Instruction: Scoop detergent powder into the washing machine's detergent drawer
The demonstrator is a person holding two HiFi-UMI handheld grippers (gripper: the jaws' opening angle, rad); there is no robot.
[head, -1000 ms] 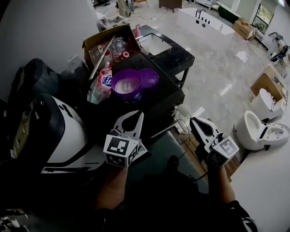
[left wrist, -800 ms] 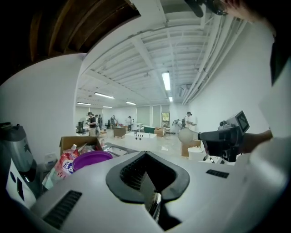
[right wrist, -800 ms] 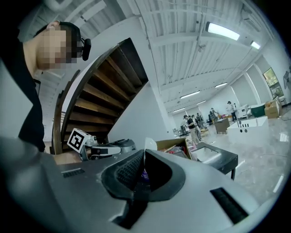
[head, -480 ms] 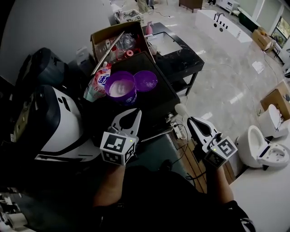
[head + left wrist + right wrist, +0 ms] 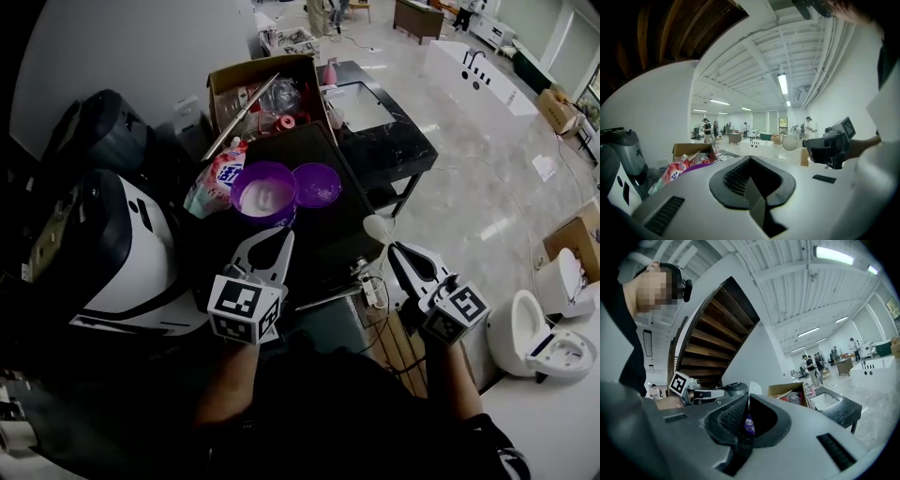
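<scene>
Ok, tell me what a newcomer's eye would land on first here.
The open purple tub of white powder on the dark table, its lid just right of it. Then the white spoon clamped in the right gripper, near the table's right edge; the left gripper is shut, empty.

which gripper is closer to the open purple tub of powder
Left. The left gripper points at the purple tub from close in front of it. The right gripper, shut on a white scoop, is farther off to the tub's right.
</scene>
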